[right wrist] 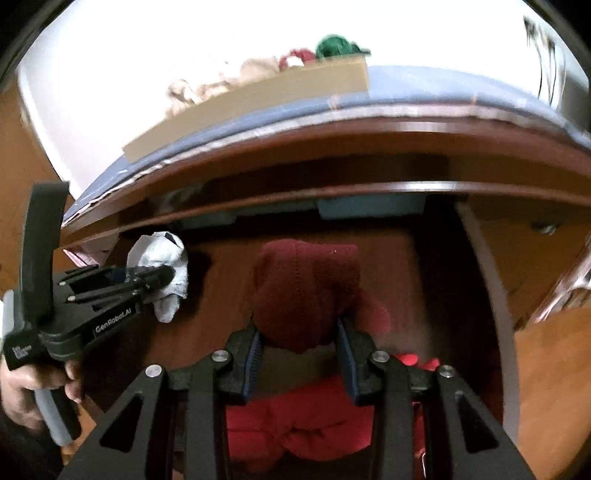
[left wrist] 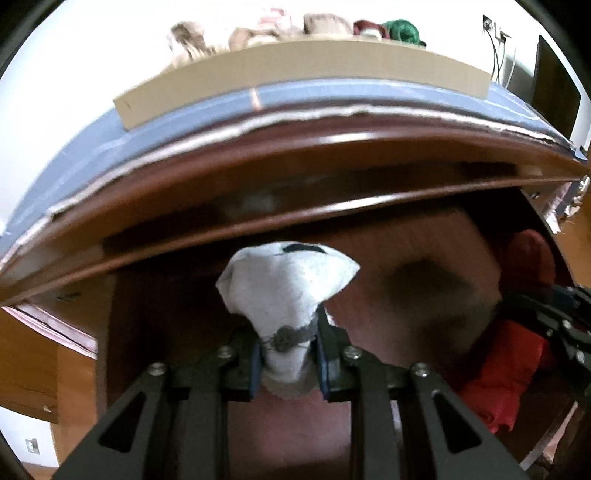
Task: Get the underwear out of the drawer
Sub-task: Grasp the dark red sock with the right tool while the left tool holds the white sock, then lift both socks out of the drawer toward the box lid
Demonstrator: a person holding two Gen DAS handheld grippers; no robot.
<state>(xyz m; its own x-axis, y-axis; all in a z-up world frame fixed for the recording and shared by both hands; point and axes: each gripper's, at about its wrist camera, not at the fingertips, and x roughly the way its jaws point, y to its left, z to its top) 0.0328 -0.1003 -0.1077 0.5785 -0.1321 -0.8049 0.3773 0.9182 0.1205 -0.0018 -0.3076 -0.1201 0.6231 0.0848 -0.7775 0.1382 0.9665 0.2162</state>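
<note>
In the left wrist view my left gripper (left wrist: 290, 350) is shut on a white-grey piece of underwear (left wrist: 284, 280) with a dark trim, held above the brown floor of the open drawer (left wrist: 166, 295). My right gripper (right wrist: 301, 354) has its pads pressed on a dark red piece of underwear (right wrist: 306, 288), lifted over a bright red garment (right wrist: 295, 424) that lies in the drawer (right wrist: 221, 280). The right wrist view also shows the left gripper (right wrist: 166, 275) at the left with the white underwear (right wrist: 162, 251), and a hand (right wrist: 22, 391) on its handle. The right gripper (left wrist: 546, 317) shows at the right edge of the left wrist view.
Above the drawer the dresser top carries a blue cover (left wrist: 184, 118) and a low cardboard box (left wrist: 295, 70) holding beige, red and green (left wrist: 402, 29) cloth items. The drawer's right side wall (right wrist: 495, 314) curves past. A wooden floor (left wrist: 29, 362) lies to both sides.
</note>
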